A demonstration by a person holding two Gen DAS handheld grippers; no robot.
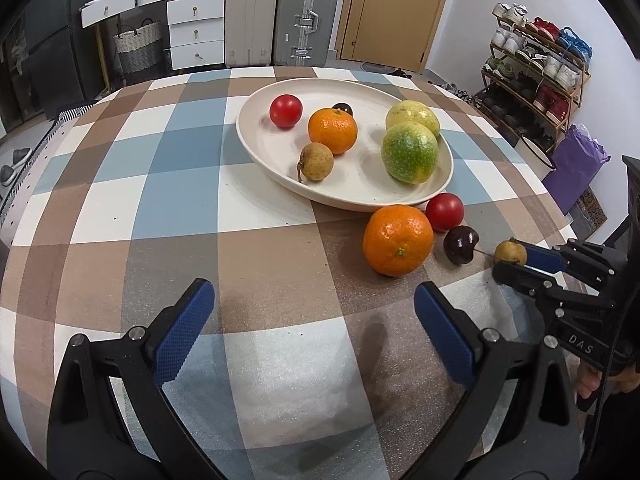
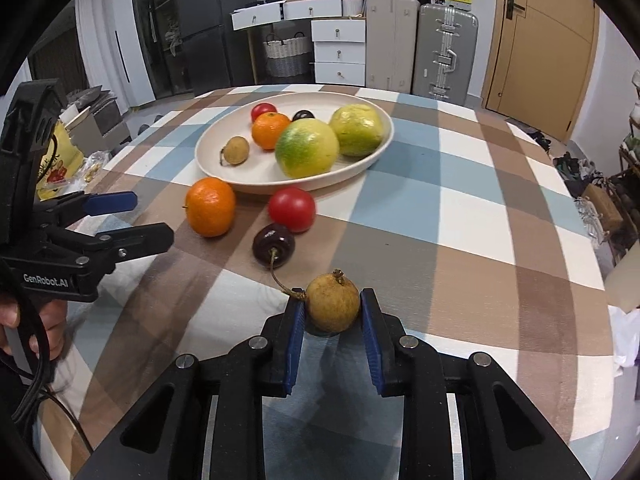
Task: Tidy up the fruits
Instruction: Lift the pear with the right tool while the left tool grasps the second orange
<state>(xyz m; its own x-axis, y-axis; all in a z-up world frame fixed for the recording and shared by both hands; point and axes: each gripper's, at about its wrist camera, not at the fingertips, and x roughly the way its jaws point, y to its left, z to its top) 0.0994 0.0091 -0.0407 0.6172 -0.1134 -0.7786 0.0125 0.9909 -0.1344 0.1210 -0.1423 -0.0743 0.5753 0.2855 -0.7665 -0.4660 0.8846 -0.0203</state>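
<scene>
Right gripper (image 2: pixel 333 312) bottom centre of right wrist view, pads clamped on longan (image 2: pixel 332 304), still low over tablecloth. Left gripper (image 1: pixel 314 340) spread wide, holding nothing. Risks: round fruit squirts from pads; lift snags cherry (image 2: pixel 274 246) stem, rolling it. Plate (image 2: pixel 212 160) upper centre, already crowded.

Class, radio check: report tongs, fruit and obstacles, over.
Right tongs shut on longan. Left tongs open, empty. Plate ahead; cherry, tomato, orange lie between.
</scene>
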